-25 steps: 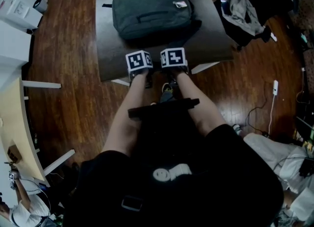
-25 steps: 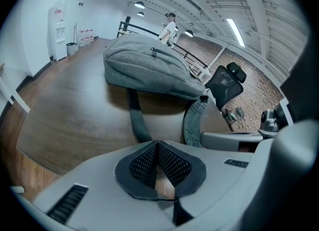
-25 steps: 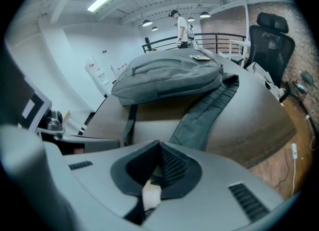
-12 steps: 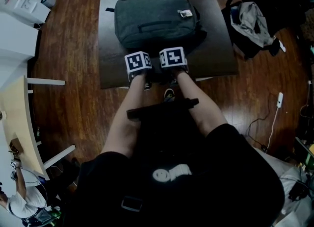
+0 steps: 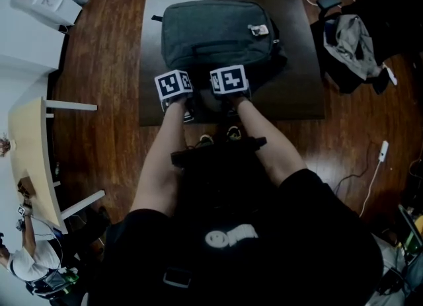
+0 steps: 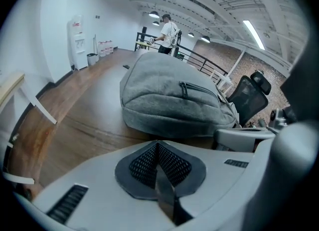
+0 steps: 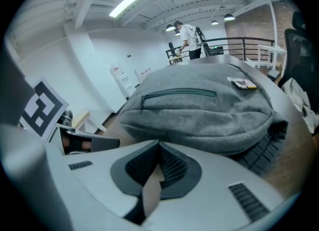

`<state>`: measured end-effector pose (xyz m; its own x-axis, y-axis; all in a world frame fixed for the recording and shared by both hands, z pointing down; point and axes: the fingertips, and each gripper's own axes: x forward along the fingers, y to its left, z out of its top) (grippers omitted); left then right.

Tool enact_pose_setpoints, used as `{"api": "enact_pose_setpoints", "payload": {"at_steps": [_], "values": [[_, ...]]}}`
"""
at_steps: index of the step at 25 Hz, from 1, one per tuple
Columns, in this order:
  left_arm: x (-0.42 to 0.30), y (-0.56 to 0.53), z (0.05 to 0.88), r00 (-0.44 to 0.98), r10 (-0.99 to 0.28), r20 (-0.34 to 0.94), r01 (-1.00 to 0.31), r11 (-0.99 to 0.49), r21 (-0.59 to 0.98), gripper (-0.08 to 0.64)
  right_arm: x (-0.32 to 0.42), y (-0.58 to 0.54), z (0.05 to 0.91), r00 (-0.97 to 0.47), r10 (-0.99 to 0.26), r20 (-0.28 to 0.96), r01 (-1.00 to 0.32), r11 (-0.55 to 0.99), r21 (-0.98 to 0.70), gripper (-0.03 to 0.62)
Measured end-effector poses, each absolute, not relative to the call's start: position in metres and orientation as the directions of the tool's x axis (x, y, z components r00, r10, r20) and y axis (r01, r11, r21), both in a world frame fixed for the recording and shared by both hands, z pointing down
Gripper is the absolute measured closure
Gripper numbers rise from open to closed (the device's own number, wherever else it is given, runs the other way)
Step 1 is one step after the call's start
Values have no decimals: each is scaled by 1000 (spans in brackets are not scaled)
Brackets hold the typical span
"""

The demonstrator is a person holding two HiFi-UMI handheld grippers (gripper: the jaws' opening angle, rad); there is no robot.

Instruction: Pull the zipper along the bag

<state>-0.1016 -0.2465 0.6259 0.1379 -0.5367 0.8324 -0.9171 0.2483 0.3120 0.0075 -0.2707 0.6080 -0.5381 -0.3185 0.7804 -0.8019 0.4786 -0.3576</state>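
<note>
A grey zip bag (image 5: pixel 218 34) lies flat on the dark table (image 5: pixel 297 93). Its pocket zipper (image 7: pixel 179 93) runs across the top face, and a small label (image 7: pixel 242 83) sits near one corner. Side by side at the bag's near edge are my left gripper (image 5: pixel 175 92) and right gripper (image 5: pixel 230 86), touching nothing. In the left gripper view the bag (image 6: pixel 169 93) fills the middle, just beyond the left gripper (image 6: pixel 157 146), which is shut and empty. The right gripper (image 7: pixel 158 147) is shut too, pads meeting at the tips with nothing between them.
An office chair draped with clothes (image 5: pixel 353 40) stands right of the table. At the left are a pale table (image 5: pixel 26 146) and a white box (image 5: pixel 46 0). Cables (image 5: pixel 377 166) trail on the wooden floor. A person (image 6: pixel 167 28) stands far off.
Both grippers have moved forward over the table's near edge and up to the bag. They stay side by side. The bag has not moved on the table.
</note>
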Motion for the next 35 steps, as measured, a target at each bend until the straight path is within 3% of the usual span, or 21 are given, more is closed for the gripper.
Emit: {"api": "enact_pose_setpoints", "payload": {"at_steps": [3,5,6,16,20,35], "values": [[-114,-259,616,124,-551,825,-916,256,309,561,-12,-284,591,-576,-355,737,-764,553,-332,562],[-122,-270,608,119,-567,815,-920,247,306,561,-27,-285,589,-604,-337,722,-733,591,-337,473],[-127,-276,604,119,-576,809,-923,237,304,561,-34,-286,588,-612,-333,718,-722,606,-335,469],[-151,-323,596,215,-567,795,-926,140,350,561,-72,-319,585,-543,-409,733,-753,623,-210,453],[-142,-346,569,279,-588,759,-923,55,381,561,-74,-341,553,-497,-513,700,-795,593,-129,453],[-138,-366,602,370,-515,773,-917,-70,392,561,-83,-338,581,-337,-524,782,-814,580,38,462]]}}
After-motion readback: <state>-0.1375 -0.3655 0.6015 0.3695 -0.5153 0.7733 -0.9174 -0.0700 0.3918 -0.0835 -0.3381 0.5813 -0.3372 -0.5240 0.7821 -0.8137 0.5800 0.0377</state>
